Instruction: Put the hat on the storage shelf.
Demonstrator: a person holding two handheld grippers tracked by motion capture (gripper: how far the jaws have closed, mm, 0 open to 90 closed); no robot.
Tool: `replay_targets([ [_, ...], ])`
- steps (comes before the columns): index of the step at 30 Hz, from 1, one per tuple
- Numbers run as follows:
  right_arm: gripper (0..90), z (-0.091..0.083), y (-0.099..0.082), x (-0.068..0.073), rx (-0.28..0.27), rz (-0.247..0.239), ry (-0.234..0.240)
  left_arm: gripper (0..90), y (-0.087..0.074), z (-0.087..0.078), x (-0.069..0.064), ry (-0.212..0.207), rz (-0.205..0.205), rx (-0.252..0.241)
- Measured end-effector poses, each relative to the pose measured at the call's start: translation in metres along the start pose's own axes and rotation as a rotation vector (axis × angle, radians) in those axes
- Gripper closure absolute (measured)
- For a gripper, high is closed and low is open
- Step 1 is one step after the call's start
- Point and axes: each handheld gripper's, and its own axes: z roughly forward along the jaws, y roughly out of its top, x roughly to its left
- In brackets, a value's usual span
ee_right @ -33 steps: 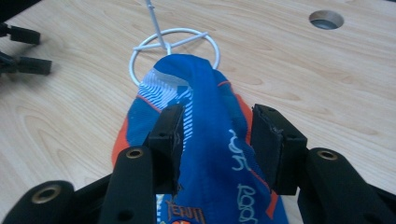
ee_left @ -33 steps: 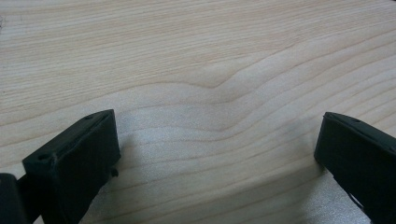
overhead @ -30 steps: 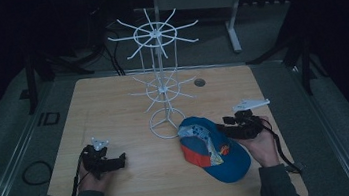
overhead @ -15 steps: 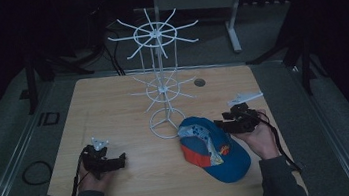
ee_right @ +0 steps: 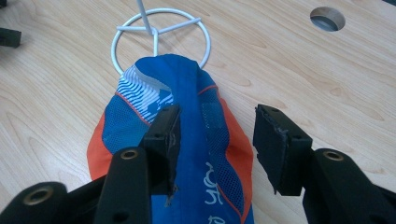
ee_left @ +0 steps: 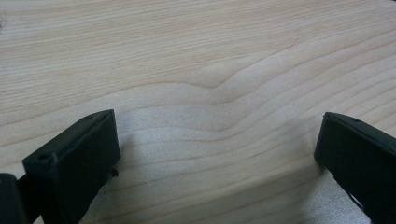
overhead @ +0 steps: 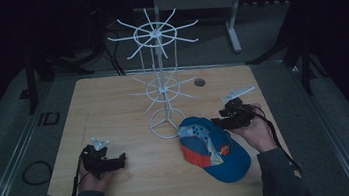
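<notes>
The blue cap lies on the table against the white rack's base ring, and the right gripper, its jaws just opened and spread, is poised over its back strap. The left gripper is rested on bare wood, jaws spread. Next, a firm pinch on the cap is judged needed before it can be lifted to a hook.

Right gripper beside cap near rack.

Right gripper: my jaws have just been opening, cap strap between them, one pad beside it.
Right hand: shifted slightly away from cap.
</notes>
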Motion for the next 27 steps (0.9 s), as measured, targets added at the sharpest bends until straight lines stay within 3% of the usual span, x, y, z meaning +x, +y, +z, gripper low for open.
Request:
replay_targets([
  [27, 46.9, 0.016, 0.017, -0.006, 0.071, -0.033, 0.015, 0.1, 0.0, 0.0, 0.0, -0.001, 0.0, 0.002],
])
